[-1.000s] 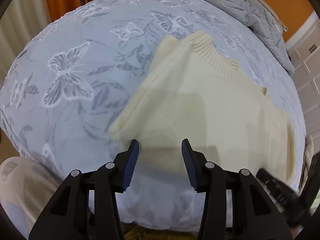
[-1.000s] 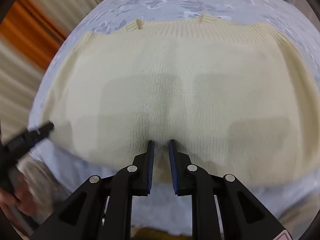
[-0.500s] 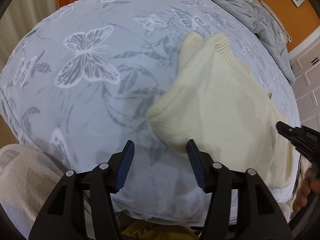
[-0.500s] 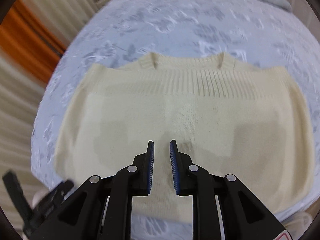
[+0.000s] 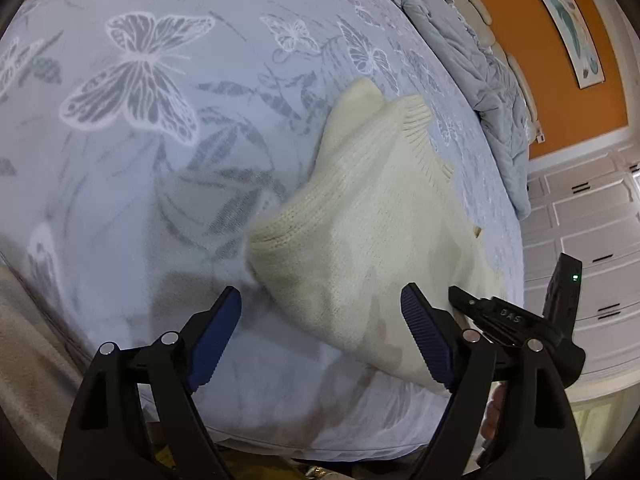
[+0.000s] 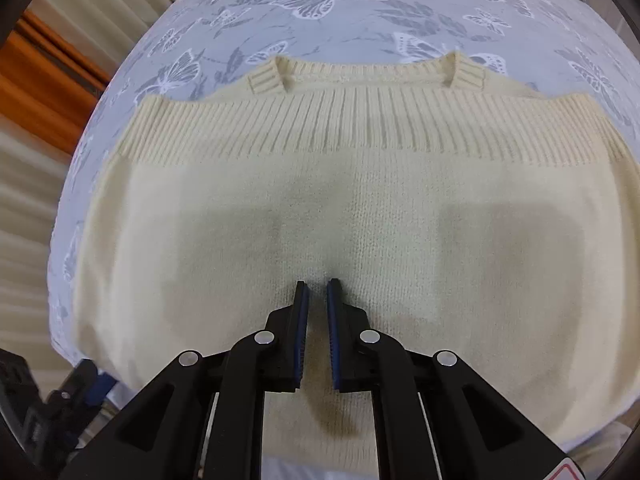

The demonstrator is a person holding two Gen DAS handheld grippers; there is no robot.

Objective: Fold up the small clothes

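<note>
In the left wrist view, the left hand-held gripper [image 5: 320, 336] hovers with its jaws wide apart, having just been opening, over the near corner of the cream sweater [image 5: 372, 240], which lies folded on the butterfly-print bed [image 5: 160, 160]. In the right wrist view, the right hand-held gripper [image 6: 317, 312] has just narrowed to a slim gap above the sweater's middle, nothing visibly pinched.

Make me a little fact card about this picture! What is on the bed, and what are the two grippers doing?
Clothing: cream knit sweater, folded, ribbed hem on top
Lying on: butterfly bedsheet
Also on the bed: grey quilt, bunched at the far end
Left gripper: open, jaws just widened, at the sweater's near corner, not gripping
Right gripper: nearly shut, over the sweater's middle, nothing pinched
</note>
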